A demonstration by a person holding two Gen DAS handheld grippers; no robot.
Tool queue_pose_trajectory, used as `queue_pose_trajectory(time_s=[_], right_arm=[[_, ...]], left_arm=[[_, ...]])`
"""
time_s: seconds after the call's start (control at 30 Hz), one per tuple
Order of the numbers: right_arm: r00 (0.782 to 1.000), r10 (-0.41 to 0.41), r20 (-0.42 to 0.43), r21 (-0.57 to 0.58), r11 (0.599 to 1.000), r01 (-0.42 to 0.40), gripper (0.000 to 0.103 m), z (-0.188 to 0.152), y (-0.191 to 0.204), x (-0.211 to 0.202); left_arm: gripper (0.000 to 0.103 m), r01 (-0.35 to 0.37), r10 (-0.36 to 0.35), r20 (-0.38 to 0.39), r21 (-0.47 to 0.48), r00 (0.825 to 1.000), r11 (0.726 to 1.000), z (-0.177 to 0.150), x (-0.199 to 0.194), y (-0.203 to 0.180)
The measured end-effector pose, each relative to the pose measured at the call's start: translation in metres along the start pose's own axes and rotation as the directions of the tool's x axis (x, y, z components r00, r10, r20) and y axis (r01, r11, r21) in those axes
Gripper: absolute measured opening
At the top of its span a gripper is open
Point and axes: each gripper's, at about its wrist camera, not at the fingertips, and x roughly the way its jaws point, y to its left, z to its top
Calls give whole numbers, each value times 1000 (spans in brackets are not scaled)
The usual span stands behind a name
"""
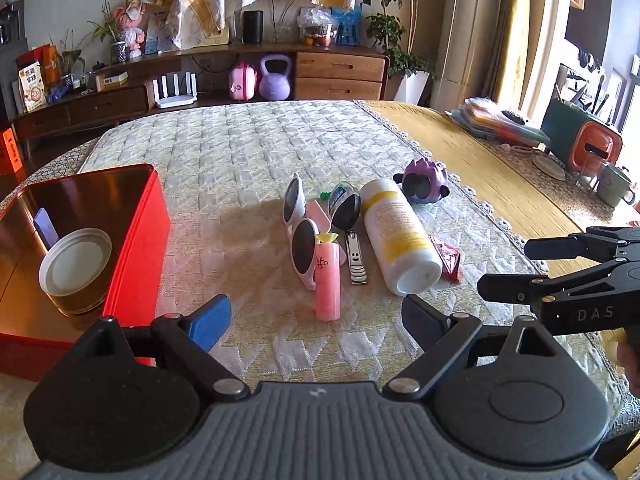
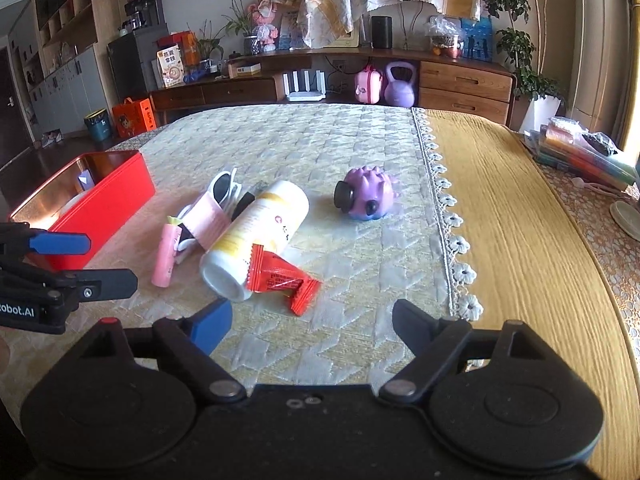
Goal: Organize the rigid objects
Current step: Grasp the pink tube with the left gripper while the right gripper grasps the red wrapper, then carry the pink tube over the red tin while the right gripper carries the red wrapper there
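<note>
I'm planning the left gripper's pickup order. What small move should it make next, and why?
Probably ease the open left gripper forward onto the pink tube: it lies nearest, between the fingers' line, and the red tin sits close by.

open quilt before pink tube (image 1: 328, 280), white bottle (image 1: 398, 236) crowding right

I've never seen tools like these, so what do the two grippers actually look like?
Both are black plastic. The left gripper has two stubby fingers, one with a blue pad, on round pivots with silver rivets and a ribbed grey body. The right gripper looks alike, with white lettering on its side.
</note>
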Motion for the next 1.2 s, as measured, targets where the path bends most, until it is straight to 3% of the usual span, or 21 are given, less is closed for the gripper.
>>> queue_pose_trajectory(time_s=[0.33, 0.43, 0.5, 0.6, 0.7, 0.77, 0.83, 1.03, 1.2], right_arm=[[999, 33, -32, -143, 989, -37, 66, 9, 8, 23], [998, 46, -37, -181, 982, -52, 55, 12, 12, 28], [998, 52, -37, -206, 977, -58, 46, 13, 15, 30], [998, 59, -36, -223, 973, -65, 42, 14, 18, 33], [997, 63, -37, -231, 971, -70, 37, 15, 19, 35], [997, 67, -37, -228, 971, -74, 32, 14, 19, 36], [997, 63, -32, -228, 971, -69, 28, 14, 20, 36], [999, 49, -11, -192, 980, -50, 19, 13, 21, 34], [1000, 28, 8, -152, 988, -26, 17, 10, 21, 31]], left_arm=[[92, -6, 6, -9, 37, 1000, 999, 0, 25, -4], [90, 7, -7, -13, 29, 1000, 1000, 1, 30, -4], [83, 9, -8, -17, 37, 1000, 999, 2, 34, -5], [72, 21, -20, -21, 37, 1000, 999, 3, 38, -5], [56, 24, -23, -30, 47, 999, 999, 3, 43, -5], [39, 30, -28, -38, 45, 999, 999, 4, 46, -5], [32, 35, -34, -42, 42, 999, 999, 3, 47, -4], [16, 58, -57, -31, 30, 998, 998, 5, 45, -1], [16, 53, -52, -34, 32, 998, 998, 6, 45, -1]])
